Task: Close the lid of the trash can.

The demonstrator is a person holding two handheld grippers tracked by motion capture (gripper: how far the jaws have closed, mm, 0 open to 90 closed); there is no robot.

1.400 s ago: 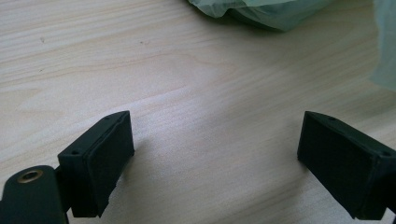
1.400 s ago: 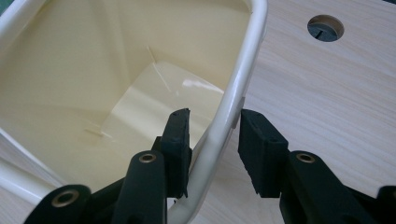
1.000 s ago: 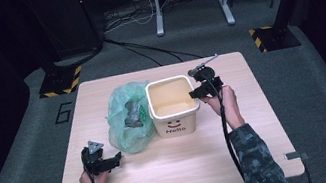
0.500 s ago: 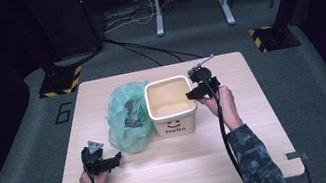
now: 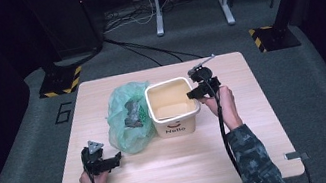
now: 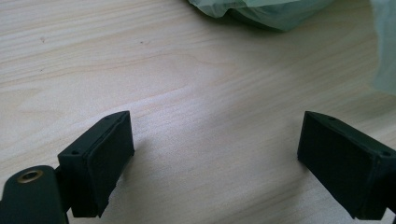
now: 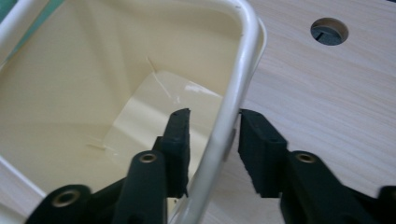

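Bin [image 5: 174,115] front reads "Hello", smile above.

A cream, square-mouthed plastic bin [image 5: 172,107] printed "Hello" stands upright and empty at the centre of the high view on the bench [image 5: 257,120], touching a crumpled pale-green bag [image 5: 123,124] on its left that holds dark scraps.

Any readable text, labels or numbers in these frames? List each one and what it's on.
"Hello" – dark print on the front wall of the cream bucket, under a small smile mark, seen in the high view.
"6" – large dark numeral on the grey floor, left of the table.
No print is legible on the green plastic bag; both gripper views carry no text.
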